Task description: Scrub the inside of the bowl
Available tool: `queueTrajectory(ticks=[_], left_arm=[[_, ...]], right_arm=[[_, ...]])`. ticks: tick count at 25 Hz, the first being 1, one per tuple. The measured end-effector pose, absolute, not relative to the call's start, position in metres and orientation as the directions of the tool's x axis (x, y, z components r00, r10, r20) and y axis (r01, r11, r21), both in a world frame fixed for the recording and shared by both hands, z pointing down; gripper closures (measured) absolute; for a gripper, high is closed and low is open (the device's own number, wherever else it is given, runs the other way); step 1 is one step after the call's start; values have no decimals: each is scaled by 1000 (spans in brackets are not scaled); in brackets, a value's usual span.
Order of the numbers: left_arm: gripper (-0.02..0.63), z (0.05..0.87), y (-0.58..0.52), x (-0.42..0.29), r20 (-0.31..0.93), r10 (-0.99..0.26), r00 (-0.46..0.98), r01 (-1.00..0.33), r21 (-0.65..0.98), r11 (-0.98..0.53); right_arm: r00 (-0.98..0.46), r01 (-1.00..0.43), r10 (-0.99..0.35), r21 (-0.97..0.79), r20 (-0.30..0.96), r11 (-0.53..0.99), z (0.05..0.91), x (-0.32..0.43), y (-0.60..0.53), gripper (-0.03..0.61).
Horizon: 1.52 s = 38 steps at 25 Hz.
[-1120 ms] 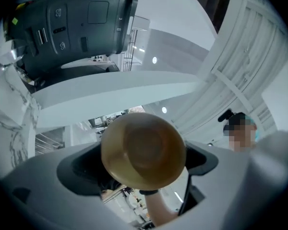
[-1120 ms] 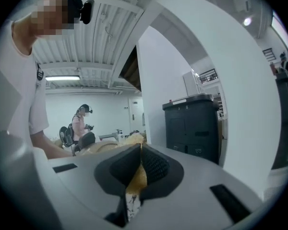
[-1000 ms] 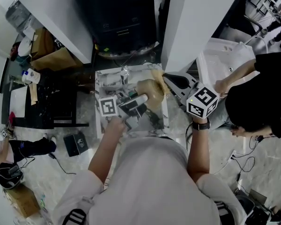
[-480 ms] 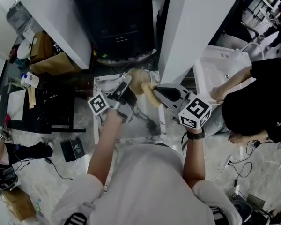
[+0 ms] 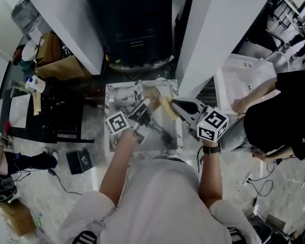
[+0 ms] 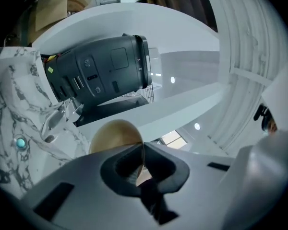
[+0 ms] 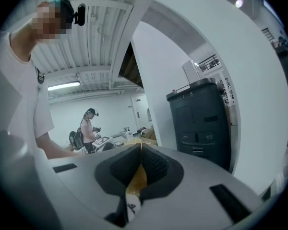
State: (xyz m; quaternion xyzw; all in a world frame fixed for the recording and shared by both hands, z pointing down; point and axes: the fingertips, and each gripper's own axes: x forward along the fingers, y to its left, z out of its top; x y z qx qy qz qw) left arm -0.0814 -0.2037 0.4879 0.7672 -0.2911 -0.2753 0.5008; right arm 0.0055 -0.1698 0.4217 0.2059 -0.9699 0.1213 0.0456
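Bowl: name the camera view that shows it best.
Left gripper view: the bowl shows its rounded side, rim pinched in the left gripper. Head view shows it small; right gripper view, no clear bowl.

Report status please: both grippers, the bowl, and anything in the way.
Left gripper just closed on bowl rim. Right gripper shut on tan scrubber. Scrubber inside bowl: cannot tell. Nothing seen blocking.
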Motion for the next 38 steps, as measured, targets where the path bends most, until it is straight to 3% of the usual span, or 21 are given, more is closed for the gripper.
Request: queueTrajectory(ticks=[4,9,15,24,38], left_arm=[[591,492,-202,-85,-14,-728,686,-403,826,-395],[591,476,-203,-84,115,-759,640,-667,575,-475],[591,438,-213,-86,133,-847,515,-838,285,-465],[591,390,-222,-88,42,-929,368,-930,18,-367],[591,378,-215,-94,-1,-946,324,-946,-3,-324]], right_arm=[[-889,-457,-451,-240,83,857,417,7,-182,561],[-803,-591,-594,-210,55,779,417,11,-198,561],[-666,-745,-746,-80,24,662,400,14,-212,561],[-471,-880,-882,66,-8,470,372,21,-225,560],[-443,-896,-896,49,-29,441,366,26,-221,560]])
